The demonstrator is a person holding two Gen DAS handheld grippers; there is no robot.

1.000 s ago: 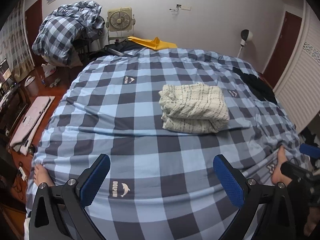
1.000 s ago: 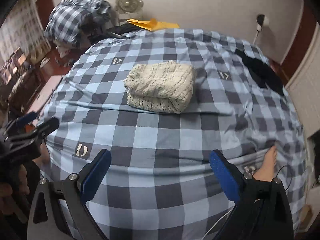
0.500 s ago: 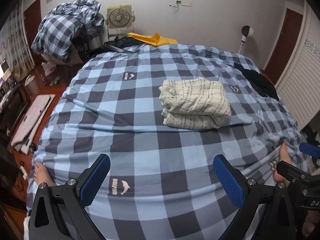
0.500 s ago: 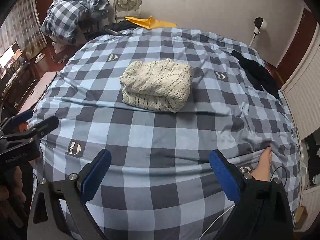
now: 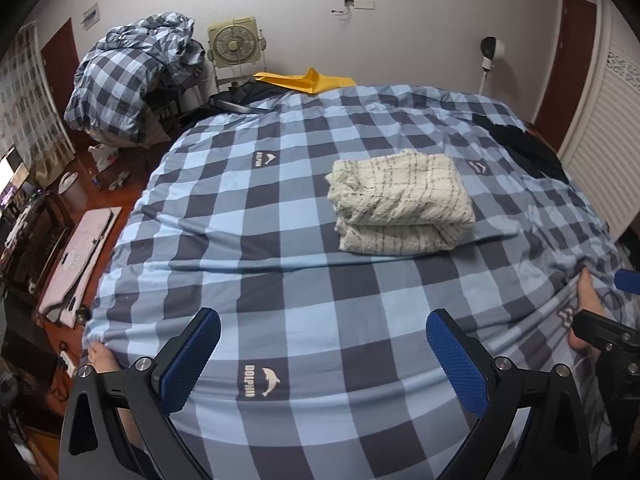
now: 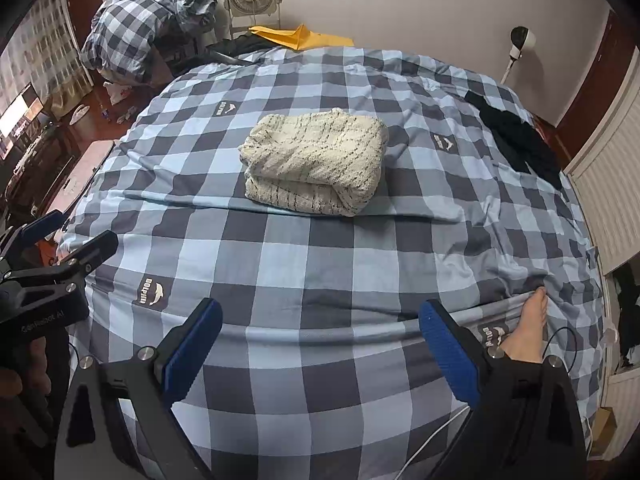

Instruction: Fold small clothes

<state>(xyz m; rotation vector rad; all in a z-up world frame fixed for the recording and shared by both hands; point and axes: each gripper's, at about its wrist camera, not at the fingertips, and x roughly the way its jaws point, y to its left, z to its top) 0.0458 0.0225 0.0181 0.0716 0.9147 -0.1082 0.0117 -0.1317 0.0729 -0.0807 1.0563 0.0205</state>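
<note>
Both claws hovering, jaws apart — garment lying folded on the bed

Left claw gaping empty; cream garment sitting at one o'clock; right claw gaping empty too — probably finishing: squaring loose edges gently, without dragging the bedsheet.

Bare bed lies open between both tools and the folded cloth. Only a low sheet ridge crosses there; black clothing sits far right.
</note>
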